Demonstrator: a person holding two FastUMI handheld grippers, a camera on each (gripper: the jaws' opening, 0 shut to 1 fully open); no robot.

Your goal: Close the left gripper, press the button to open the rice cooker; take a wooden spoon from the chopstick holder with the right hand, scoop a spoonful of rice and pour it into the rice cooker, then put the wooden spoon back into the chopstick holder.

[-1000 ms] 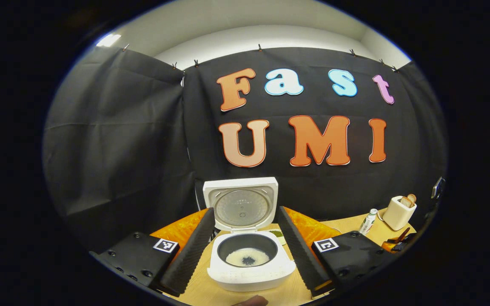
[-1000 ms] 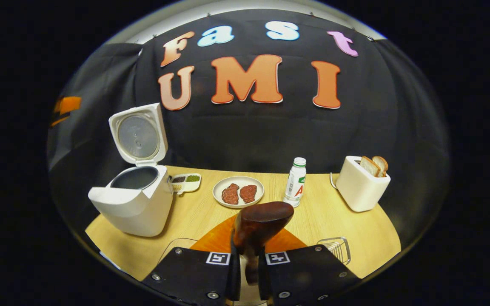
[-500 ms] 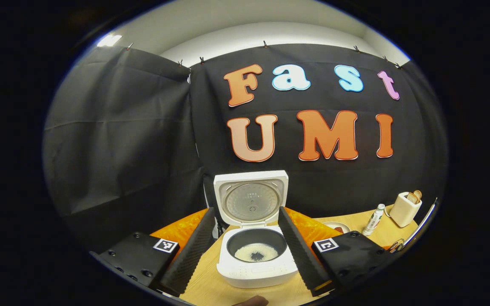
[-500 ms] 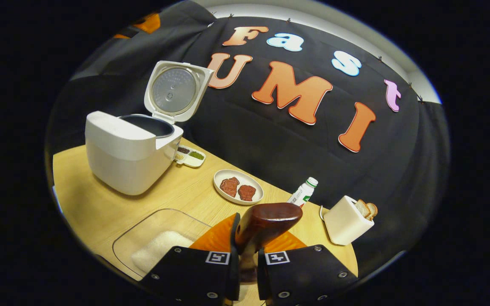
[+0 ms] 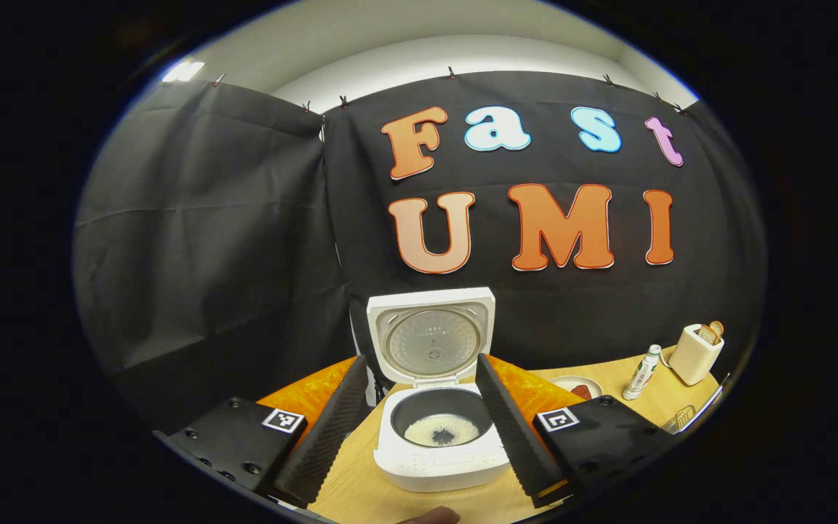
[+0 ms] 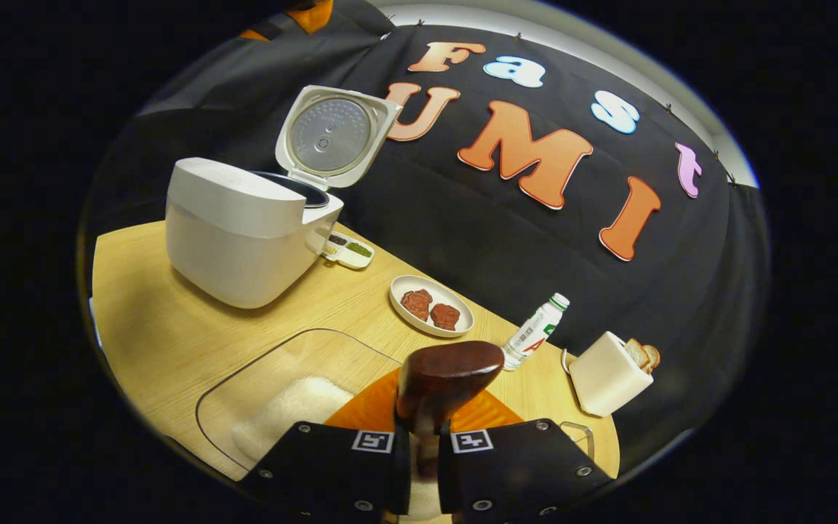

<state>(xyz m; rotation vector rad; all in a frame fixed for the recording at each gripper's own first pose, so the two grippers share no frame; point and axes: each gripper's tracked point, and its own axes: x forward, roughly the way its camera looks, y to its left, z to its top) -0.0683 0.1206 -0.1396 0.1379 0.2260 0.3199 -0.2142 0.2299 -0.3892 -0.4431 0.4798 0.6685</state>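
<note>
The left gripper [image 5: 419, 429] gapes wide; between its 2 fingers stands the open rice cooker [image 5: 439, 444], rice inside. The right gripper [image 6: 423, 455] clamps the wooden spoon [image 6: 444, 378]; a clear container [image 6: 295, 397] of rice sits lower left.

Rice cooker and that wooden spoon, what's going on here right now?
A person is working with two handheld grippers. The rice cooker stands on the table with its lid up, and some rice already lies in its pot. The left gripper hangs in front of it, jaws open and empty. The right gripper has its jaws shut on the wooden spoon, held above a clear container of rice. The spoon isn't back in its holder yet.
</note>
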